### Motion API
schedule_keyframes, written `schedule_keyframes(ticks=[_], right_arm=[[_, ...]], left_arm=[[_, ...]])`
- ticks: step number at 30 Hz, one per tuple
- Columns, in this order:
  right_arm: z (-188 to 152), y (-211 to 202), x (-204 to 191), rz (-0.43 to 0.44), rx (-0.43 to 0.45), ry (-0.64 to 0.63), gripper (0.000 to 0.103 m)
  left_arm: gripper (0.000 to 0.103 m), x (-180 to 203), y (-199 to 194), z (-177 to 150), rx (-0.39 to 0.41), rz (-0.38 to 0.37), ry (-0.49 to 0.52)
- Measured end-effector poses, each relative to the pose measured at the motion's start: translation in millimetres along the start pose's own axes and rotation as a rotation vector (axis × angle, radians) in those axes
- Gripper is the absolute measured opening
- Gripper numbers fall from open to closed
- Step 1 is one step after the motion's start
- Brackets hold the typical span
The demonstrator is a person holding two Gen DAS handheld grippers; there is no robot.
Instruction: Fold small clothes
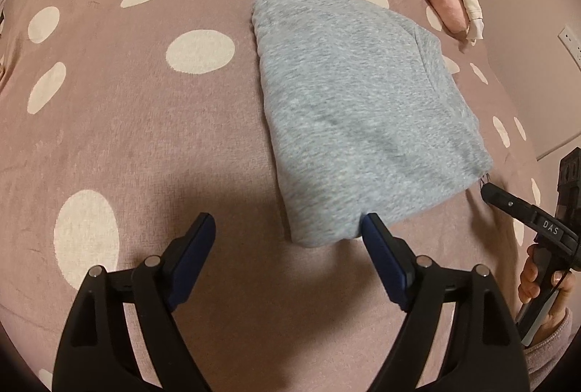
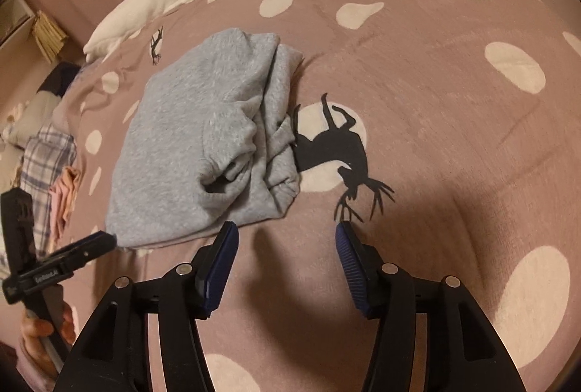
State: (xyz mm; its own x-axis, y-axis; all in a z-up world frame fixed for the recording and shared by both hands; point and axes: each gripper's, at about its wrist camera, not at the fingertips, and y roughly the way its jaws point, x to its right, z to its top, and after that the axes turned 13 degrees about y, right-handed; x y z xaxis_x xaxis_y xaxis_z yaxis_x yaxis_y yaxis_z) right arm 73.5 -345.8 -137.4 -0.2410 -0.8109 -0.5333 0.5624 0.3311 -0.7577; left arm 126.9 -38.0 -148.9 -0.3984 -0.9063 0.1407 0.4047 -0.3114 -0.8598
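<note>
Left wrist view shows the grey garment [image 1: 359, 109] folded on the bed [image 1: 145, 138], both grippers' fingers [image 1: 377, 239] apart and empty, so I judge the fold done; next, set it aside.

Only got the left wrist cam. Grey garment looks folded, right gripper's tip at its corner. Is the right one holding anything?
Observer: No. The right gripper is open, fingers apart over bare bedspread, nothing between them.
Operator: Fold tidy on the side I can't see?
Observer: Not quite. The grey garment shows loose bunched layers and an open cuff along the edge by the deer print.
Operator: More clothes waiting?
Observer: A plaid and pink heap lies beyond the garment, at that view's left edge.
</note>
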Motion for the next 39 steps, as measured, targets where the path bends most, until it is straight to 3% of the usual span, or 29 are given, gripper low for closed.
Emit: schedule_keyframes(ticks=[6, 9, 12, 19, 26, 31, 36, 39], right_arm=[[4.7, 3.7, 2.6, 0.058, -0.014, 0.038, 0.067], [10.0, 6.4, 5.5, 0.100, -0.024, 0.077, 0.068], [14.3, 9.3, 8.8, 0.161, -0.042, 0.120, 0.068], [24.6, 21.9, 16.7, 0.312, -0.092, 0.238, 0.068], [25.7, 20.8, 28.1, 0.418, -0.108, 0.351, 0.069], [24.5, 23.3, 49.2, 0.542, -0.130, 0.473, 0.070], [27.0, 33.8, 31.1, 0.492, -0.143, 0.421, 0.070], [31.0, 41.8, 18.3, 0.470, -0.150, 0.392, 0.070]], left_arm=[[0.085, -8.9, 7.8, 2.4, -0.006, -0.095, -0.076], [0.093, -18.0, 9.2, 4.5, 0.013, -0.195, -0.140], [0.094, -27.5, 11.4, 7.1, 0.026, -0.295, -0.213], [0.094, -34.5, 19.1, 18.2, 0.033, -0.408, -0.285], [0.094, -39.3, 25.0, 26.0, 0.038, -0.461, -0.324], [0.094, -48.6, 30.9, 32.2, 0.048, -0.493, -0.360], [0.094, -48.5, 35.2, 39.8, 0.056, -0.494, -0.376], [0.100, -46.2, 37.9, 45.8, 0.058, -0.492, -0.374]])
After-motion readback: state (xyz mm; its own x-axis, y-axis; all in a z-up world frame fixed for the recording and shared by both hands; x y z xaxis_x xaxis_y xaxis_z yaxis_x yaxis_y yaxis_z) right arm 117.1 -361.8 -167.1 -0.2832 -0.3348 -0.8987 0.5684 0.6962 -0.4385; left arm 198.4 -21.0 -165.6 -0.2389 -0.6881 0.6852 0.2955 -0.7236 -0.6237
